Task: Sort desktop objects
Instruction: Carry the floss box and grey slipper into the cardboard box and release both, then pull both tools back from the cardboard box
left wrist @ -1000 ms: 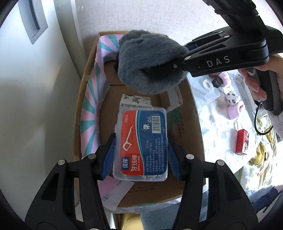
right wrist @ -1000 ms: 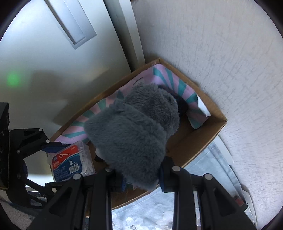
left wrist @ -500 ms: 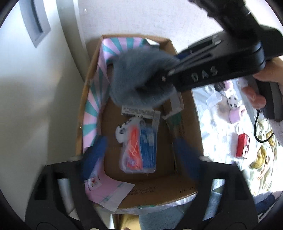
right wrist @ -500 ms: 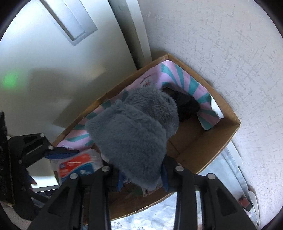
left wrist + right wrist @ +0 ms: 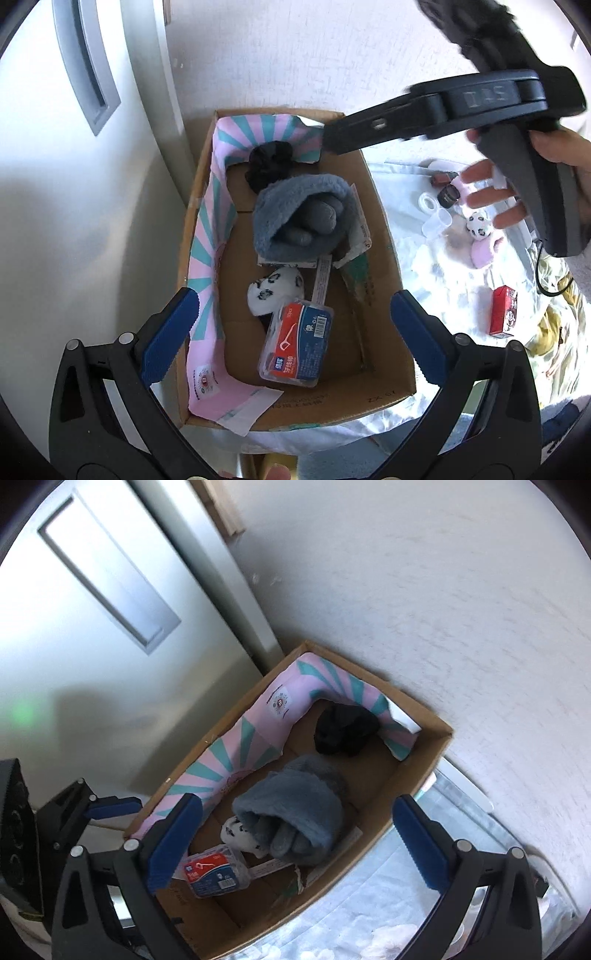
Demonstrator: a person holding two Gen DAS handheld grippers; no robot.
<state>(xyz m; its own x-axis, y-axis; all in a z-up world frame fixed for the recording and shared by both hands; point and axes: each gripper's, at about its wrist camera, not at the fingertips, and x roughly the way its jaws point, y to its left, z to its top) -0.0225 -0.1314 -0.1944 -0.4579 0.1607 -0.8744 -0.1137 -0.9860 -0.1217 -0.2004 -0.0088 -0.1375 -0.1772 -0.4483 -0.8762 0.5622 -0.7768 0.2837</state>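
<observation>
An open cardboard box (image 5: 384, 236) stands against the wall, lined on one side with pink-and-teal paper (image 5: 207, 236). In it lie a clear dental floss box (image 5: 299, 343), a grey fluffy glove (image 5: 295, 206), a black scrunchie (image 5: 269, 162) and a white panda-print item (image 5: 275, 291). My left gripper (image 5: 291, 295) hangs open above the floss box, holding nothing. My right gripper (image 5: 298, 801) is above the glove (image 5: 295, 805); its jaws are opening and nothing is between them. The floss box (image 5: 214, 873) lies near the box's front corner.
To the right of the box, a pale cloth-covered table carries a red carton (image 5: 504, 312), pink plush pieces (image 5: 484, 251), a panda ball (image 5: 479, 226) and small clear cups (image 5: 437, 221). A hand (image 5: 491, 199) holds the right gripper's handle. A wall and a grey door flank the box.
The left gripper let go of the floss box, which dropped into the cardboard box. The right gripper released the grey glove into the box. Both grippers rose and now stand wide.
</observation>
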